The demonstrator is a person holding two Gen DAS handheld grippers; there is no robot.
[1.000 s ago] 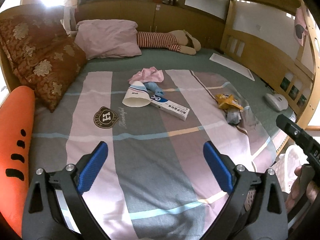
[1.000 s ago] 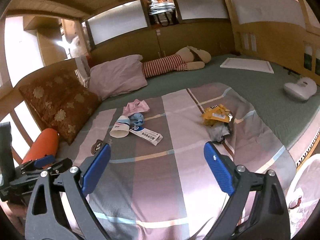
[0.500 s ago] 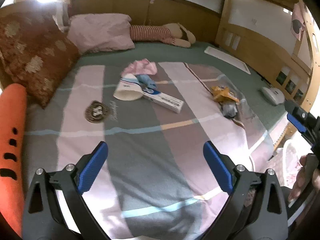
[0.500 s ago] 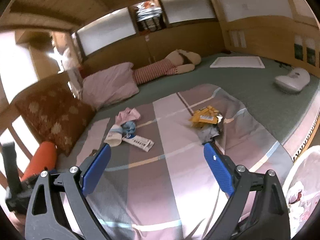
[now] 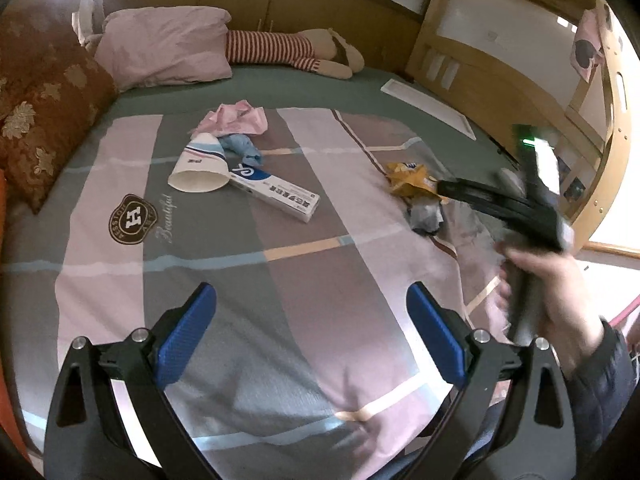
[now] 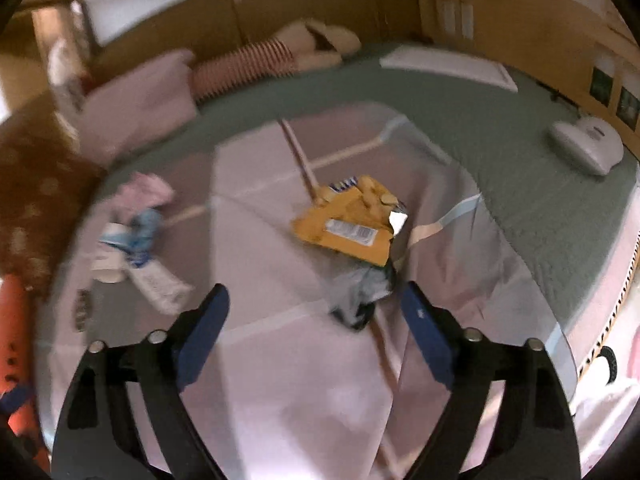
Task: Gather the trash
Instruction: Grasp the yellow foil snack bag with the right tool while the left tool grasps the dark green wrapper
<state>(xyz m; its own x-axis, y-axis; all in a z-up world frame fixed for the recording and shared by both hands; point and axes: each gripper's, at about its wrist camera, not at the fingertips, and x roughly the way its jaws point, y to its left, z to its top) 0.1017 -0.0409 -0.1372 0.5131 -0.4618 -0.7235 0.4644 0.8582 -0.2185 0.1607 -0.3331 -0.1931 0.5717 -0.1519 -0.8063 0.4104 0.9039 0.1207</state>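
Bedspread (image 5: 224, 264), trash scattered: my right gripper (image 6: 316, 332), jaws wide and empty, has closed in on the yellow wrapper (image 6: 348, 228); left gripper (image 5: 312, 332) likewise open, empty.

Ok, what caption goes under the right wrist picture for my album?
Open right gripper nears a crumpled yellow snack wrapper and grey scrap on the striped bedspread.

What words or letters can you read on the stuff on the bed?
"H": in the brown crest badge printed on the bedspread; the ring of letters around it is too small to read.
"Beautiful": cursive script beside the badge.
Long box: print too small to read.
Paper cup: too small.
Yellow wrapper: barcode label, blurred.
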